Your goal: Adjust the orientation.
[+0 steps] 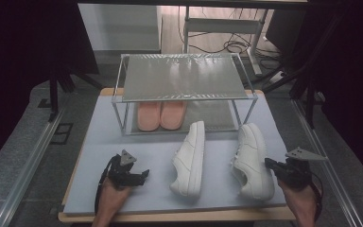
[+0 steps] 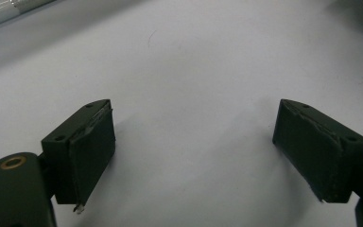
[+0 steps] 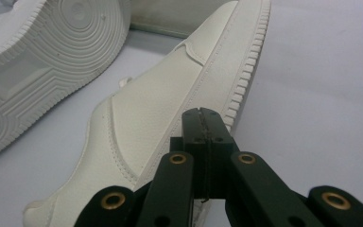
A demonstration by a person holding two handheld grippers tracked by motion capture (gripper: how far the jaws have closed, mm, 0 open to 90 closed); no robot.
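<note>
Two forearms enter from the bottom edge of the high view, each holding a black gripper over a grey-blue table mat (image 1: 123, 142). L gripper (image 1: 142, 176) sits at front left w/ jaws wide apart and nothing between them; its own view looks down on bare mat. R gripper (image 1: 270, 164) is at front right, jaws pressed together w/ nothing visibly pinched, tips touching or just beside the heel end of the right white sneaker (image 1: 252, 161). In the right gripper view that sneaker (image 3: 170, 109) lies tipped on its side, ribbed sole edge facing the jaws. Left white sneaker (image 1: 190, 158) lies on its side too, near centre, sole showing. Behind them stands a clear-framed shoe rack (image 1: 184, 78), a pink pair (image 1: 160, 115) on its lower level.

Likely step: righting or nudging the right sneaker toward the rack. To do it well: push low on the sole edge, slow and steady, so the shoe doesn't spin; or open the jaws and pinch the heel collar.
</note>
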